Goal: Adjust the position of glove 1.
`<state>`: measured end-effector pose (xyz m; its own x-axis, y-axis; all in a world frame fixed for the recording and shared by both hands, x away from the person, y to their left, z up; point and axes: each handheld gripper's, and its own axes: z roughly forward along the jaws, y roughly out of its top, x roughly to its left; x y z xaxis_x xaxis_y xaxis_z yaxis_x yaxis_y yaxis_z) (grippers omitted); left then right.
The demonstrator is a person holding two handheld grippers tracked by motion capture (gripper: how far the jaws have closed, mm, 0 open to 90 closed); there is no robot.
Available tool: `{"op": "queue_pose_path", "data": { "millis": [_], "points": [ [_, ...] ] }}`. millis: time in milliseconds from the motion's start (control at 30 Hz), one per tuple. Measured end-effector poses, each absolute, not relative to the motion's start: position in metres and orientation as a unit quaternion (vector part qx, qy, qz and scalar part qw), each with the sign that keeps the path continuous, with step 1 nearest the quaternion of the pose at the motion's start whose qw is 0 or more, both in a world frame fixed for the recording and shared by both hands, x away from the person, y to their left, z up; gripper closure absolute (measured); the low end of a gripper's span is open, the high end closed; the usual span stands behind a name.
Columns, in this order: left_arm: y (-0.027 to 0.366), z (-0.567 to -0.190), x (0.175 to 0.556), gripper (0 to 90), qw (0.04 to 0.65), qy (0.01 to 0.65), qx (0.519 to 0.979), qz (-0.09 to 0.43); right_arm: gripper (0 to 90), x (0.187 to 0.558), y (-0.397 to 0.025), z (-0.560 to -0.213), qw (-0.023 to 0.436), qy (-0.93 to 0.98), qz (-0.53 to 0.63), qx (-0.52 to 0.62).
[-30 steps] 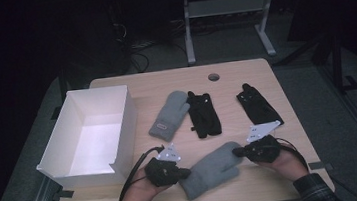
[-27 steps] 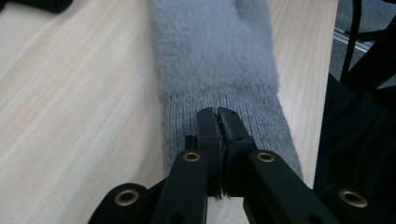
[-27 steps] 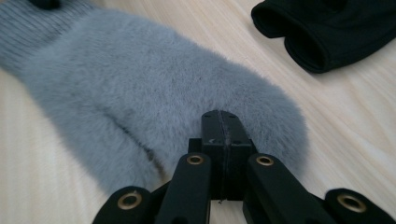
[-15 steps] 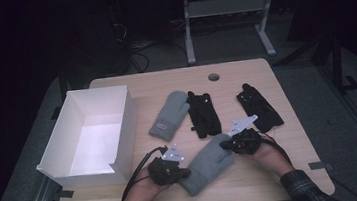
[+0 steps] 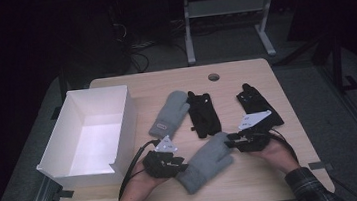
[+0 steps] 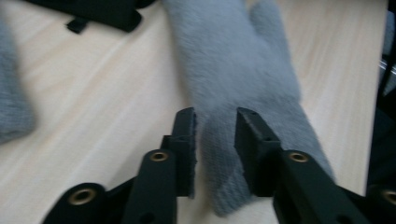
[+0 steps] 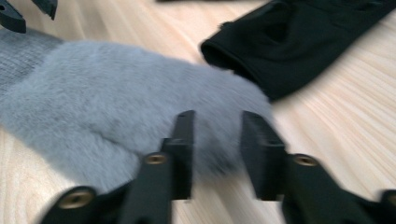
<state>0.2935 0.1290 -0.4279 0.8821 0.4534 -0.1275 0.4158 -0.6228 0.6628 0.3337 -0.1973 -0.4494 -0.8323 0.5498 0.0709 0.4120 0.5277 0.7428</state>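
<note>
A fuzzy grey mitten [image 5: 205, 160] lies slanted near the table's front edge, between my two grippers. My left gripper [image 5: 181, 167] is at its knit cuff, and in the left gripper view the jaws [image 6: 215, 116] stand narrow with the cuff [image 6: 233, 154] between them. My right gripper [image 5: 230, 143] is at the mitten's rounded tip, where its jaws [image 7: 217, 119] are closed on the fuzzy fabric [image 7: 116, 93]. A second grey mitten [image 5: 170, 113] lies flat farther back. One black glove [image 5: 203, 113] lies beside that mitten and another black glove [image 5: 257, 103] lies to the right.
A white open box [image 5: 120, 137] stands at the table's left side. A round cable hole [image 5: 213, 76] sits near the far edge. In the right gripper view a black glove's cuff [image 7: 299, 42] lies just beyond the mitten tip. Bare wood lies at the front right.
The right gripper has moved left and away from the front edge with the mitten's tip, turning the mitten to a steeper slant. The left gripper stays almost in place at the cuff.
</note>
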Motion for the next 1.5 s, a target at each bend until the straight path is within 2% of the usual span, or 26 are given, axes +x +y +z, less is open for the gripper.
{"op": "queue_pose_path", "data": {
  "millis": [67, 167, 200, 267, 367, 433, 567, 767, 1000, 1200, 1367, 1500],
  "points": [
    [0.129, -0.427, 0.298, 53.8, 0.364, 0.247, 0.897, 0.034, 54.6, 0.331, -0.211, -0.451, 0.094, 0.860, 0.405, 0.295],
    [0.129, -0.426, 0.303, 41.4, 0.370, 0.251, 0.894, 0.042, 48.9, 0.329, -0.224, -0.455, 0.097, 0.855, 0.401, 0.313],
    [0.129, -0.426, 0.305, 41.4, 0.375, 0.257, 0.889, 0.047, 48.9, 0.329, -0.224, -0.455, 0.097, 0.855, 0.401, 0.313],
    [0.131, -0.426, 0.309, 34.9, 0.378, 0.261, 0.886, 0.060, 46.3, 0.328, -0.231, -0.458, 0.098, 0.854, 0.397, 0.320],
    [0.133, -0.426, 0.320, 31.3, 0.382, 0.270, 0.881, 0.069, 37.5, 0.322, -0.235, -0.465, 0.114, 0.853, 0.388, 0.329],
    [0.134, -0.425, 0.324, 29.5, 0.379, 0.273, 0.881, 0.075, 35.8, 0.321, -0.236, -0.466, 0.118, 0.852, 0.387, 0.332],
    [0.136, -0.422, 0.340, 29.3, 0.380, 0.298, 0.871, 0.094, 33.5, 0.321, -0.236, -0.471, 0.132, 0.851, 0.378, 0.339],
    [0.136, -0.418, 0.357, 29.6, 0.388, 0.323, 0.858, 0.097, 27.3, 0.322, -0.233, -0.478, 0.128, 0.854, 0.367, 0.344],
    [0.131, -0.418, 0.389, 29.6, 0.368, 0.339, 0.855, 0.137, 22.0, 0.323, -0.233, -0.481, 0.134, 0.850, 0.377, 0.342],
    [0.132, -0.421, 0.416, 30.2, 0.357, 0.357, 0.848, 0.157, 21.3, 0.323, -0.232, -0.481, 0.133, 0.850, 0.377, 0.344],
    [0.131, -0.423, 0.431, 32.5, 0.351, 0.369, 0.846, 0.159, 21.2, 0.323, -0.231, -0.481, 0.131, 0.848, 0.378, 0.346],
    [0.128, -0.428, 0.444, 40.2, 0.331, 0.372, 0.849, 0.174, 21.2, 0.323, -0.231, -0.481, 0.131, 0.848, 0.378, 0.347]
  ]
}}
